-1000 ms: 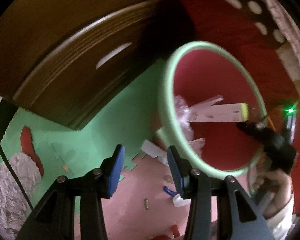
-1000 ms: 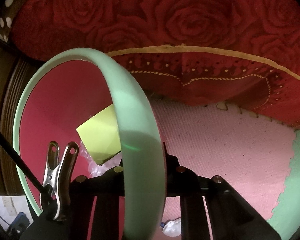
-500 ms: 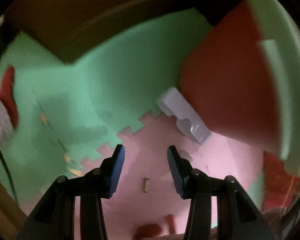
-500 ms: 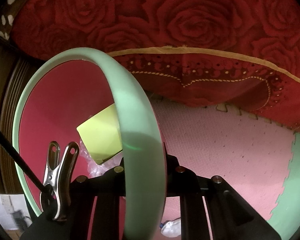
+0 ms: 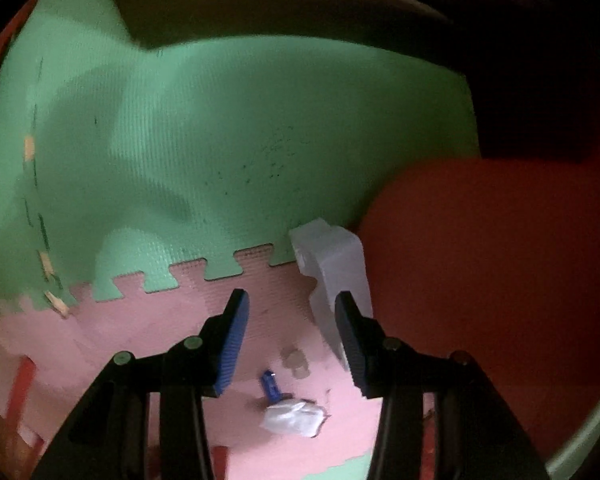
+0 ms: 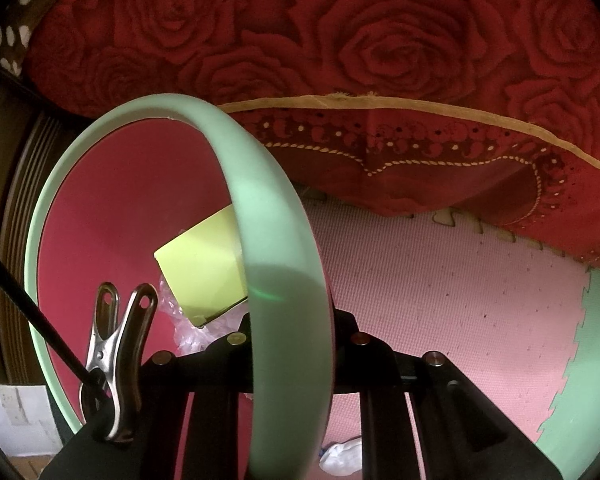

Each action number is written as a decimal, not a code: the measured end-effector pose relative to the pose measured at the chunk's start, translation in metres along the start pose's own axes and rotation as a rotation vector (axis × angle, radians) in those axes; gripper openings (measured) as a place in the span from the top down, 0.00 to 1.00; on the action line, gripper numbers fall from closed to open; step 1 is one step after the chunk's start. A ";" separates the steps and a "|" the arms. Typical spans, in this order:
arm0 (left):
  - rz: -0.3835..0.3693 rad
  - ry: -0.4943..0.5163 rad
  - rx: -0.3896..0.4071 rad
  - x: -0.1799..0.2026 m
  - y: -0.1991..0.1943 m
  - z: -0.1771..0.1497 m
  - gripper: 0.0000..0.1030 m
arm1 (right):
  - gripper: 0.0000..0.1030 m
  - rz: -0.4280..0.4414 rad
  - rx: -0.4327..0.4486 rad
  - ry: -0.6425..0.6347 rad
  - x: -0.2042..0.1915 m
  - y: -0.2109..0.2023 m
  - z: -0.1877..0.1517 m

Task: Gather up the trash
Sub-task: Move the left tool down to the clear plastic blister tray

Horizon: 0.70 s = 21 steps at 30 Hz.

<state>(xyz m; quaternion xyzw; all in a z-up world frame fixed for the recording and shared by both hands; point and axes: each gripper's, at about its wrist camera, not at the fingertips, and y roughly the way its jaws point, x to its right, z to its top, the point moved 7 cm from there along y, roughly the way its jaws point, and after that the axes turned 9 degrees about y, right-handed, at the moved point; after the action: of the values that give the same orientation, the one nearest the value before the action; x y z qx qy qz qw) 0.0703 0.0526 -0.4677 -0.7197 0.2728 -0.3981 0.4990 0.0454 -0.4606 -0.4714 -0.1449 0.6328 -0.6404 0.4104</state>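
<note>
Left gripper [image 5: 288,320] is held steeply downward, jaws parted and empty; right gripper [image 6: 292,332] is clamped shut.

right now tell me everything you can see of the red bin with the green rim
The bin looks like plastic, red inside and out, with a broad pale green rim. It is tipped, mouth toward the right wrist camera. The right claw is clamped on the rim. Inside lie a yellow-green box and crinkled clear plastic.

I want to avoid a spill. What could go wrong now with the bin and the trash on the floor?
1. The right gripper holds the bin only by its rim; it may slip and spill the box.
2. The white piece touches the bin, so the open left gripper may bump the bin.
3. The wad could be missed.
</note>
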 end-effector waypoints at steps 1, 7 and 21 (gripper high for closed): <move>-0.013 -0.028 -0.008 -0.002 0.004 0.000 0.55 | 0.83 0.000 0.000 -0.001 0.000 0.000 0.000; -0.119 -0.234 -0.056 -0.015 0.024 0.002 0.52 | 0.82 0.001 0.003 -0.002 0.001 0.001 0.000; -0.136 -0.227 -0.054 -0.001 0.035 0.005 0.46 | 0.82 0.001 0.006 -0.001 0.001 0.002 -0.001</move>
<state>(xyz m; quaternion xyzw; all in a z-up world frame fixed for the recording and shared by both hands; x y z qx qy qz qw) 0.0740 0.0435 -0.5021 -0.7902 0.1758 -0.3393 0.4791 0.0449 -0.4606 -0.4738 -0.1439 0.6308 -0.6420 0.4113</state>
